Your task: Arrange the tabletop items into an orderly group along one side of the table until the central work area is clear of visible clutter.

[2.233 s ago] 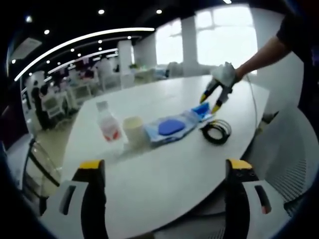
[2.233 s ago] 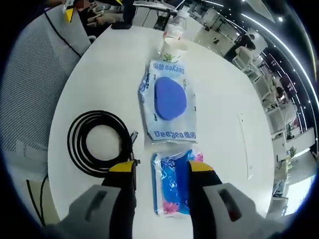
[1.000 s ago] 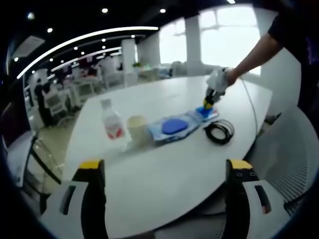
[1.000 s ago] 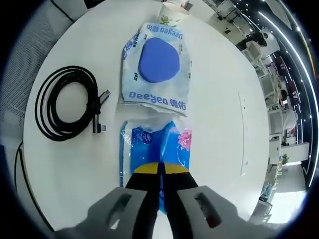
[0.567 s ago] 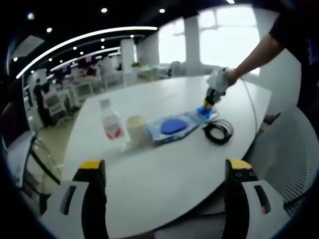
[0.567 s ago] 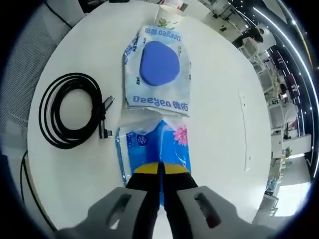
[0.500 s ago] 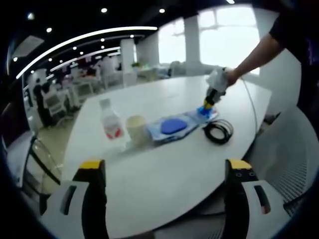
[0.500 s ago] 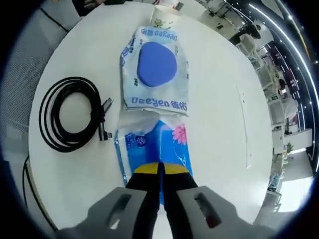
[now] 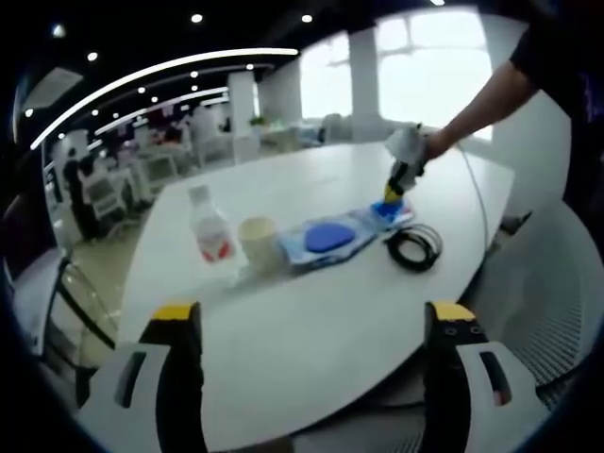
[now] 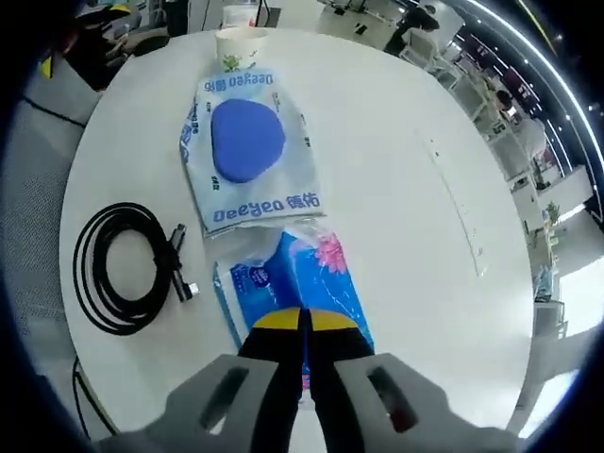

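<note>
on the table [image 9: 311, 311] in the left gripper view, four things are lying in a row: a bottle [image 9: 209, 238] at the left, a cup [image 9: 259, 244] just beside it, then a wipes pack [image 9: 326, 239], then a tissue pack [image 9: 390, 211] at the right. a coiled cable [image 9: 413, 247] is lying near the table's edge, just in front of the tissue pack. in the right gripper view the tissue pack [image 10: 291, 289] seems to be overlapping the wipes pack [image 10: 247, 146], with the coiled cable [image 10: 123, 266] lying to its left.

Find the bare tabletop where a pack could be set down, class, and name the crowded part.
Free: the table beyond the wipes pack and tissue pack, and its near stretch. Crowded: the bottle, cup, packs and cable row.
</note>
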Demonstrator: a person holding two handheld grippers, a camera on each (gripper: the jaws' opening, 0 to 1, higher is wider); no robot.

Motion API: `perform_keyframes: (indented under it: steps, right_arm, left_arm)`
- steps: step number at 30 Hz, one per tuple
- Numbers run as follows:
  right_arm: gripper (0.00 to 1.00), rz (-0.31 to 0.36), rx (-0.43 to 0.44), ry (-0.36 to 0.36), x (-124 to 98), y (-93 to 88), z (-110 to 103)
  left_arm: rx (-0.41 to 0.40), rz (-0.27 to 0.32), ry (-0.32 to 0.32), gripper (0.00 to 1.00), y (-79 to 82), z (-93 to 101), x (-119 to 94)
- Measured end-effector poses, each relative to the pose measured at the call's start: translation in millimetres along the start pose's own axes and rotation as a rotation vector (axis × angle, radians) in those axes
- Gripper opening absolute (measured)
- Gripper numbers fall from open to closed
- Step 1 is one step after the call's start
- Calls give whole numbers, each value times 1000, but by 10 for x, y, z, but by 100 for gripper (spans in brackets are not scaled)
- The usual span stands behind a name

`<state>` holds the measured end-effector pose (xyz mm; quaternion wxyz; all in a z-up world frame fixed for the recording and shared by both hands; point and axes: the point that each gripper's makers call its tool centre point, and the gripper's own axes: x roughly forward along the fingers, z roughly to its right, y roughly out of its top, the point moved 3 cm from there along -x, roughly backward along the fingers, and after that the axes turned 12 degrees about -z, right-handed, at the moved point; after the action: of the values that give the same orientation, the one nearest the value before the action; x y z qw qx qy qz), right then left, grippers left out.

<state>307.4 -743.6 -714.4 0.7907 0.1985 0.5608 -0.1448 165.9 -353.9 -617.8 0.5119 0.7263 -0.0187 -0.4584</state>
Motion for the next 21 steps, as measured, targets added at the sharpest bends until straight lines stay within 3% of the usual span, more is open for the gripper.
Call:
perform_keyframes:
  steps: [21]
  right_arm:
    - [0, -7, 23, 7, -13, 2, -36]
  left_arm:
    - [-2, 1, -2, 94, 3, 4, -7]
